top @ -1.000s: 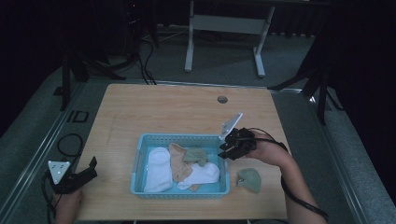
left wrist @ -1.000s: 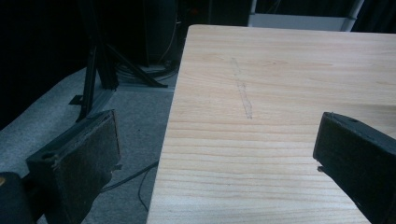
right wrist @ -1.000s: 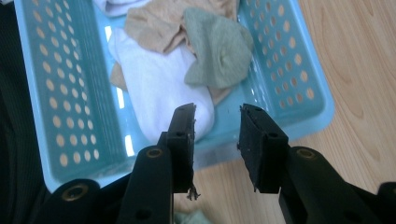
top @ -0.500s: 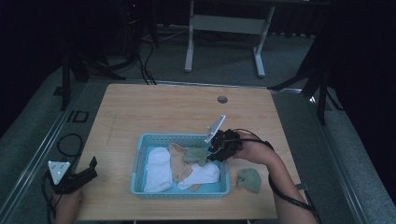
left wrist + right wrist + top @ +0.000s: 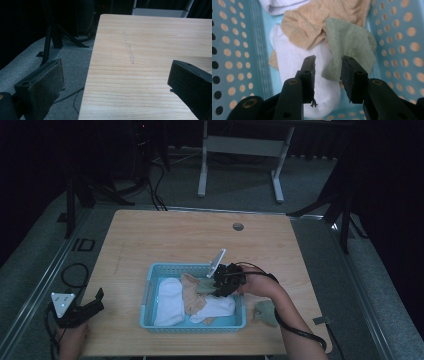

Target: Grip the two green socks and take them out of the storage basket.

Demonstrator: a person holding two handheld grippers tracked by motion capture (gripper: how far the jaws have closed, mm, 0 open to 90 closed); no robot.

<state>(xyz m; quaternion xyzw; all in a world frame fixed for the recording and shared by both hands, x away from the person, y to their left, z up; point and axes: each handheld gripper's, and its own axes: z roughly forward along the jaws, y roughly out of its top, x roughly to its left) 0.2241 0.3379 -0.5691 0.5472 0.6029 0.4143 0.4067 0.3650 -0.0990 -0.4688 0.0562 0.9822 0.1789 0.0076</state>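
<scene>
The right gripper point(image 5: 216, 287) is positioned over the right half of the blue basket point(image 5: 150, 285), which sits on the near part of the table point(image 5: 175, 235). In the right gripper view, its jaws stand partly spread with a gap between them; nothing is pinched. The pads point(image 5: 310, 72) hang just above the basket contents.

Basket contents, as seen in the right gripper view:
- A green sock point(image 5: 350, 42) lies against the right wall, its lower edge drooping between and just beyond the jaw tips.
- A tan sock point(image 5: 312, 25) lies across the middle, overlapping the green sock at its left edge.
- A white sock point(image 5: 292, 65) lies beneath both, directly under the left jaw.

In the high view, a second white sock point(image 5: 169, 302) fills the left half of the basket. A second green sock point(image 5: 266, 311) lies on the table just right of the basket, beside the person's right forearm.

The left gripper point(image 5: 95, 302) rests at the near left table edge, well apart from the basket. Its jaws are spread wide and hold nothing; in the left gripper view, bare wood shows between them.
</scene>
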